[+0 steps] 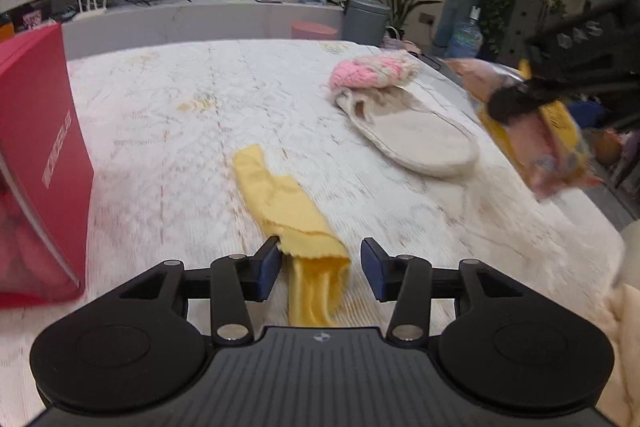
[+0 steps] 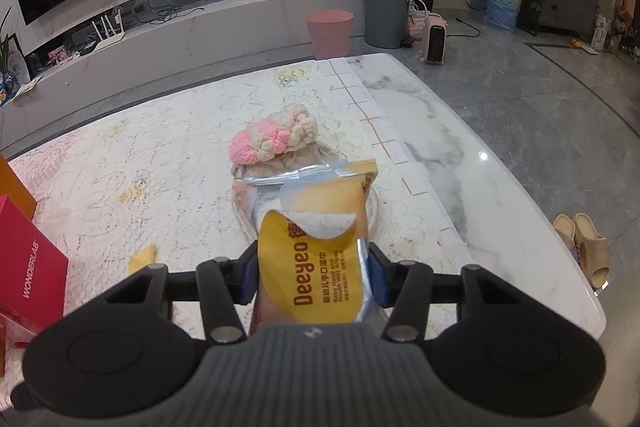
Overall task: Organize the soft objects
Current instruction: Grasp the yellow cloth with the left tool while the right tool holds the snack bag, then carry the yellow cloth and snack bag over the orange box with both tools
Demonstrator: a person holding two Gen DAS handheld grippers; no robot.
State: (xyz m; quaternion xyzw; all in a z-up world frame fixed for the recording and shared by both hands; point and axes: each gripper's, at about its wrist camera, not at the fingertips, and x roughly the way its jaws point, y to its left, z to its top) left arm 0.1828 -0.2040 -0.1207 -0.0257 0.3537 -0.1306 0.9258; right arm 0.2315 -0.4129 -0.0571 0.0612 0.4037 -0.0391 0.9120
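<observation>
Gripping a "Deeyeo" wet-wipes pack, right gripper; "WONDERLAB" box nearby.

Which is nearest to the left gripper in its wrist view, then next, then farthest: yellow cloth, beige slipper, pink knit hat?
1. Yellow cloth: its near end lies between the open jaws of the left gripper.
2. Beige slipper: farther out, to the right.
3. Pink knit hat: farthest, at the slipper's far end.

Red box cut by left edge, lettering blurred; wet-wipes pack hides slipper in right wrist view.
</observation>
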